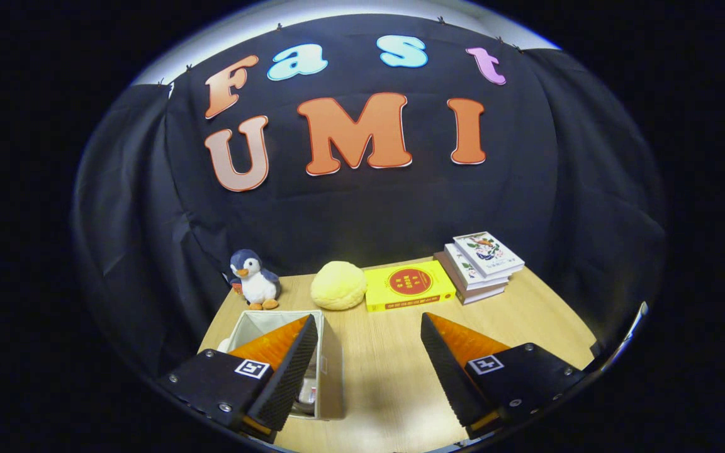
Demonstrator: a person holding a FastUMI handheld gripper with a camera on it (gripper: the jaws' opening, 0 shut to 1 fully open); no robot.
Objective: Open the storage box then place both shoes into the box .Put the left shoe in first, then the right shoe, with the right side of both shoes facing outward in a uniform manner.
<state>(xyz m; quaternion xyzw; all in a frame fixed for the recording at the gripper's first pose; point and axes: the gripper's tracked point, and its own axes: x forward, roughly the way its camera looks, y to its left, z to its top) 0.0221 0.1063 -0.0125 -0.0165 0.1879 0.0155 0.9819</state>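
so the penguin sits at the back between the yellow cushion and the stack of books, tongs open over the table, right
Not quite. In the gripper view the penguin sits at the back beside the box, with the yellow cushion on its other side. What lies between the cushion and the stack of books is the yellow book. The tongs are open over the table, as you said.

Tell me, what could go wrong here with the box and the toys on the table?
The gripper is open and holds nothing. One finger hangs over the storage box, so a careless move might bump or tip it. Something already lies inside the box, mostly hidden, so placing a shoe could jam. The plush penguin and the yellow cushion sit just beyond the box and might get knocked if the gripper swings forward.
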